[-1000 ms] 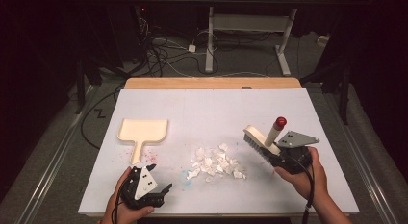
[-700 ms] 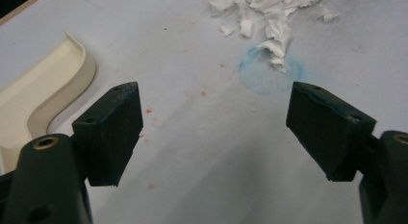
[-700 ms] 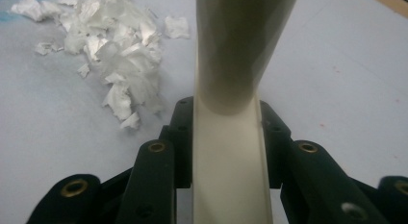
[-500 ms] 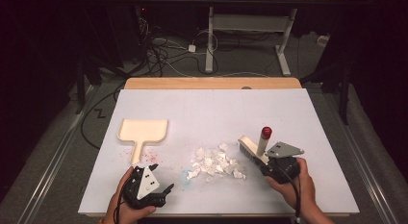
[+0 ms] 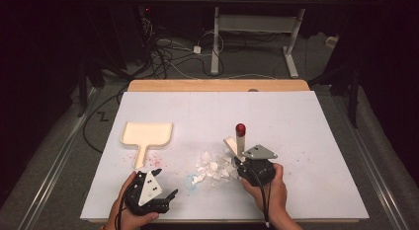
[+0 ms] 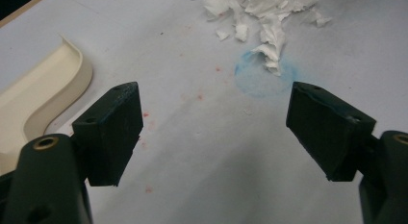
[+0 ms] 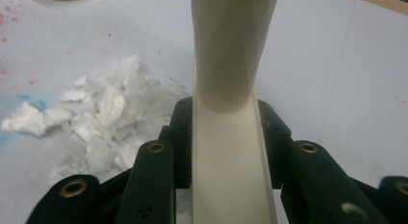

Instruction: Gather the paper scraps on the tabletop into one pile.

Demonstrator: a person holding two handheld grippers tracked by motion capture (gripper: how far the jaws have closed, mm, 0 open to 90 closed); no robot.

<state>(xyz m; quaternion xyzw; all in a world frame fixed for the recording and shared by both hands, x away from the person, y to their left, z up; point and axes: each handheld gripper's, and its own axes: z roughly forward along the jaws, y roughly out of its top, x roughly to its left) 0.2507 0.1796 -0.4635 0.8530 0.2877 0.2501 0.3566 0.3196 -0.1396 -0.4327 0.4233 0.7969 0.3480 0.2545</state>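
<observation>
The dustpan (image 5: 147,135), left of centre in the high view, looks like cream plastic, smooth with a soft sheen along its raised rim. The brush (image 5: 238,143) has a handle of the same cream plastic (faintly glossy in the right gripper view) and a shiny red cap. The scraps (image 5: 213,168) at lower centre are torn white tissue paper, crumpled and fibrous at the edges. The table (image 5: 296,121) carries a matt white sheet speckled with red and blue stains, and bare pale wood shows along its upper edge. Both grippers' jaws look like matt black plastic, slightly grainy, with brass-coloured metal inserts.
</observation>
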